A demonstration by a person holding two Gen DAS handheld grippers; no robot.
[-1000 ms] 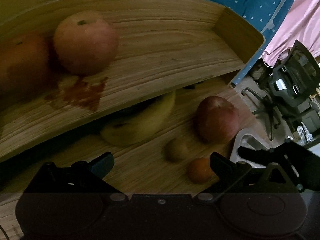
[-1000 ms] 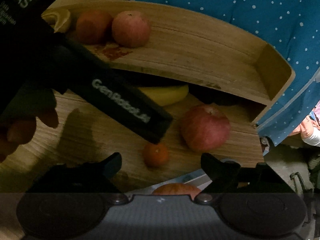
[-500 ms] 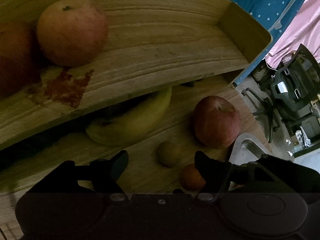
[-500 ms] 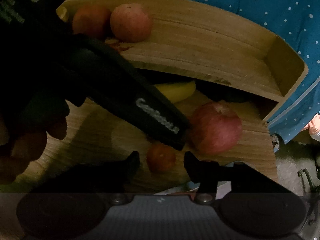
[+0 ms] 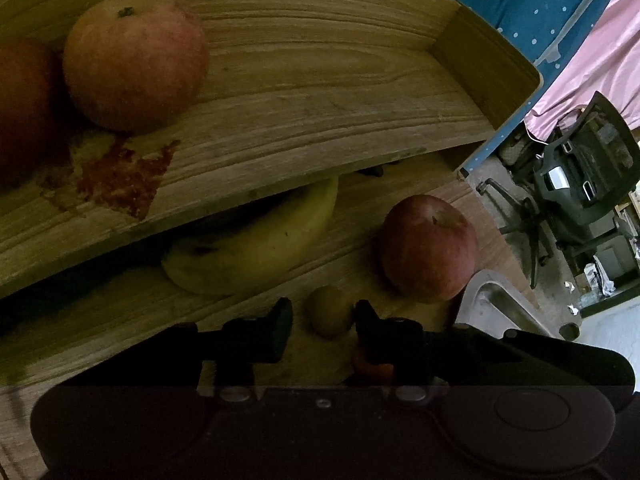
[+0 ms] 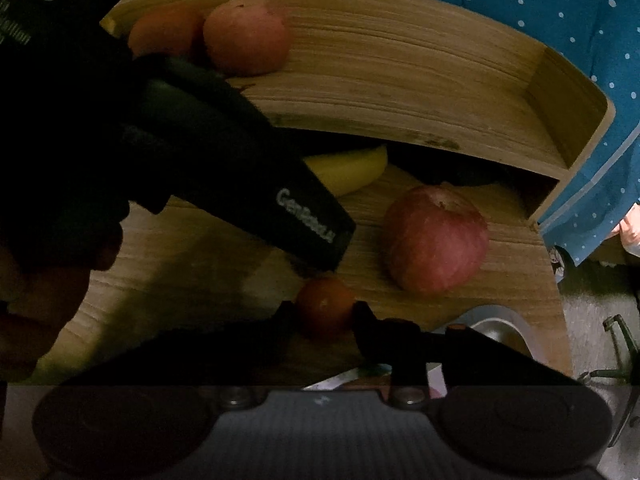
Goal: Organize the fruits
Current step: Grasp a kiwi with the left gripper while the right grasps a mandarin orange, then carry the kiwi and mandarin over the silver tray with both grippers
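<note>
Left claw (image 5: 323, 322) closing around small kiwi (image 5: 330, 311) on the desk (image 5: 120, 320); right finger touches it, a sliver of gap on the left. Banana (image 5: 256, 248) just behind, half under the wooden shelf (image 5: 320, 92), which holds an apple (image 5: 134, 60) far left. Right claw (image 6: 323, 314) closing on the tangerine (image 6: 325, 307), pads at both sides. Red apple (image 6: 436, 240) near right; desk edge and sink (image 6: 496, 324) close beyond. Open desk left.

Dim home room, two-tier wooden fruit shelf (image 5: 320, 92), blue dotted fabric (image 6: 520, 12), pink cloth (image 5: 600, 60), black office chair (image 5: 580, 176)
</note>
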